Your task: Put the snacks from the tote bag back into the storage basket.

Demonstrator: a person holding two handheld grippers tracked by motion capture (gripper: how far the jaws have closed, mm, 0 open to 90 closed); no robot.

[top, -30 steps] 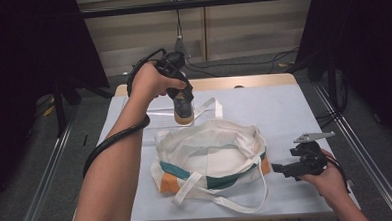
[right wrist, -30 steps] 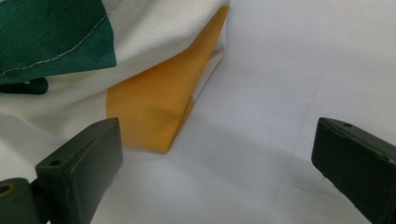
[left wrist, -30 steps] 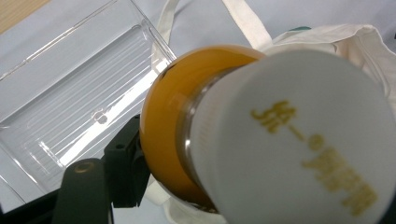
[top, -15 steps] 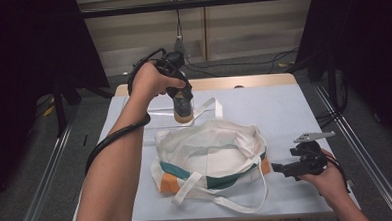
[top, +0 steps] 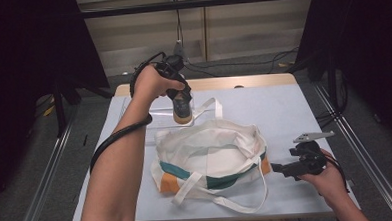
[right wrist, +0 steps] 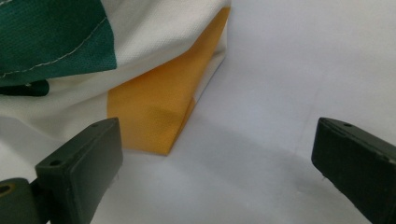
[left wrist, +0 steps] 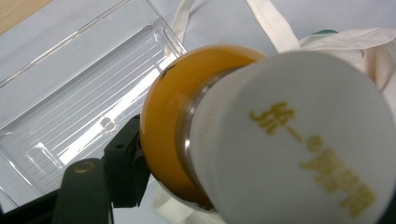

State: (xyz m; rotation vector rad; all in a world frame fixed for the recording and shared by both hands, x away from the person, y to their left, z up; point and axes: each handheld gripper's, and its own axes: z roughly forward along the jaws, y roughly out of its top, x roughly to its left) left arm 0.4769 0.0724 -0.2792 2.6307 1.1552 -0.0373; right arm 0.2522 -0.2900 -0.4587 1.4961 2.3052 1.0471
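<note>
High view: left hand-held gripper (top: 182, 108) clamps an amber, white-capped bottle (top: 183, 111) upright, base down, at the white canvas bag's (top: 211, 157) eleven o'clock; left gripper view: cap (left wrist: 299, 144) faces the camera; right gripper view: right hand-held gripper (right wrist: 212, 163) gapes, empty.

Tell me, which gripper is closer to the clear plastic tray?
Left. The left gripper holds an orange bottle just above the clear tray; the right gripper waits open beside the tote bag.

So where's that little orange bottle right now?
In the high view the orange bottle hangs in the left hand-held gripper, above the clear tray at the table's far left, just behind the canvas bag.
</note>
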